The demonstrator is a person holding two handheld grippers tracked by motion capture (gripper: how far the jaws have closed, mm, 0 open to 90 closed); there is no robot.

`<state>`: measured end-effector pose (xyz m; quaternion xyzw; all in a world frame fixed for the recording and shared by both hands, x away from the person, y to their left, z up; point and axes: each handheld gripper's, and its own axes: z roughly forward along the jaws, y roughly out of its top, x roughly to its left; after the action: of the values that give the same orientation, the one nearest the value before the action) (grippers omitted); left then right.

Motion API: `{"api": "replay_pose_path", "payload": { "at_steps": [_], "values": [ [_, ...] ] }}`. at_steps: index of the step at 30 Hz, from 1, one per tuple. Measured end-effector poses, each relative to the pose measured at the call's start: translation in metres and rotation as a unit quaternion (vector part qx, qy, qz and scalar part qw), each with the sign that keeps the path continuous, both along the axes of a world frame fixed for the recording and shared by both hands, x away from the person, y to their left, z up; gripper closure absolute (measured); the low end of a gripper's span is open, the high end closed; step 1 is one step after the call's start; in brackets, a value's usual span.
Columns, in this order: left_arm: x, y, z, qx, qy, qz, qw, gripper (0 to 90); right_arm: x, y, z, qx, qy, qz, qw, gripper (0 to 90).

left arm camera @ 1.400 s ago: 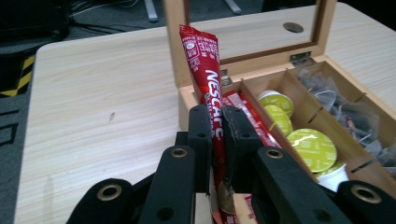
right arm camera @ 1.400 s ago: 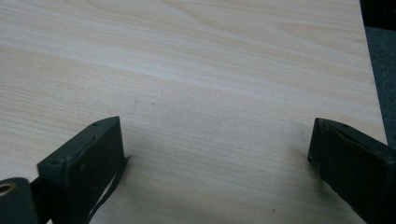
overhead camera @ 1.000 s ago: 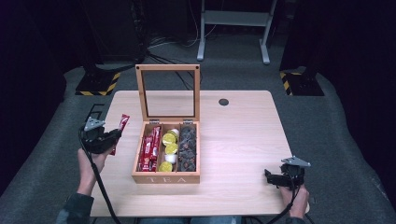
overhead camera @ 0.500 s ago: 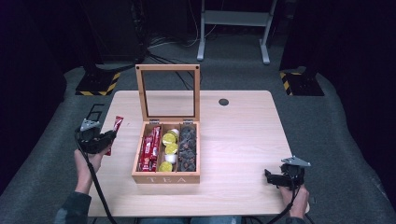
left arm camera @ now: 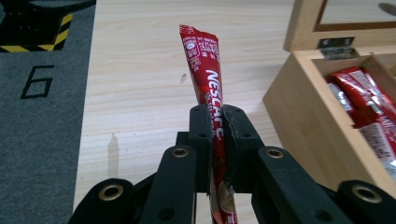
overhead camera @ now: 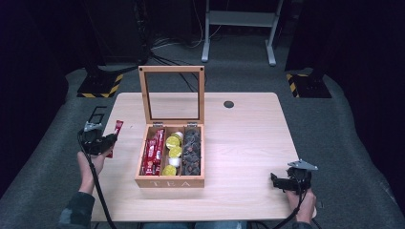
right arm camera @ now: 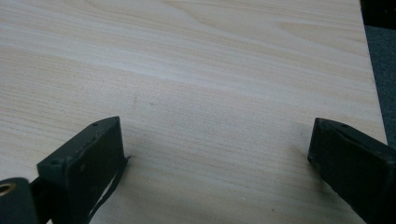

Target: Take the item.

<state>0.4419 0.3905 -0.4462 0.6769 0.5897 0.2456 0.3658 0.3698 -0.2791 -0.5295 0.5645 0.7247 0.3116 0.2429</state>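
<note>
A red Nescafé stick sachet (left arm camera: 205,70) stands pinched between the jaws of my left gripper (left arm camera: 217,116), its top pointing away over the wooden table. From above, that left gripper (overhead camera: 111,141) holds the sachet (overhead camera: 116,130) at the table's left edge, to the left of the open wooden tea box (overhead camera: 170,179). Inside the box lie red sachets (overhead camera: 154,150), yellow capsules (overhead camera: 173,142) and dark pods (overhead camera: 192,150). My right gripper (overhead camera: 277,181) rests low at the front right of the table; its own view shows wide-apart jaws (right arm camera: 217,154) over bare wood.
The box's glass lid (overhead camera: 172,95) stands upright behind it. A small dark disc (overhead camera: 229,104) lies on the table (overhead camera: 248,138) toward the back. Grey carpet with a number marking (left arm camera: 37,81) runs left of the table. Metal stand legs (overhead camera: 239,28) rise behind.
My left gripper, still holding the sachet, has drifted left and lower toward the table's left edge. The right gripper has stayed put.
</note>
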Motion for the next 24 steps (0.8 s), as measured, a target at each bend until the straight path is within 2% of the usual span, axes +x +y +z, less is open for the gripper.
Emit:
{"api": "replay_pose_path", "payload": {
  "at_steps": [7,9,10,11,14,15,23,24],
  "values": [
    [0.01,0.003,-0.014,0.006,0.016,0.005,0.9998,82.0,0.0,0.0,0.0,0.0,0.0,-0.001,1.0,2.9],
    [0.015,0.005,-0.024,0.006,0.033,0.01,0.9994,81.9,0.0,0.0,0.0,0.0,0.0,0.0,1.0,2.9],
    [0.015,0.005,-0.024,0.006,0.033,0.01,0.9994,81.9,0.0,0.0,0.0,0.0,0.0,0.0,1.0,2.9],
    [0.018,0.008,-0.032,0.008,0.042,0.016,0.999,81.9,0.0,0.0,0.0,0.0,0.0,0.0,1.0,2.9],
    [0.02,0.011,-0.039,0.002,0.05,0.023,0.9985,81.9,0.0,0.0,0.0,0.0,0.0,0.0,1.0,2.9],
    [0.023,0.013,-0.045,-0.006,0.057,0.033,0.9978,81.9,0.0,0.0,0.0,0.0,0.0,0.0,1.0,2.9],
    [0.028,0.016,-0.054,0.008,0.071,0.038,0.9967,81.8,0.0,0.0,0.0,0.0,0.0,0.0,1.0,2.9],
    [0.029,0.016,-0.057,0.005,0.073,0.042,0.9964,81.8,0.0,0.0,0.0,0.0,0.0,0.0,1.0,2.9]
  ]
}}
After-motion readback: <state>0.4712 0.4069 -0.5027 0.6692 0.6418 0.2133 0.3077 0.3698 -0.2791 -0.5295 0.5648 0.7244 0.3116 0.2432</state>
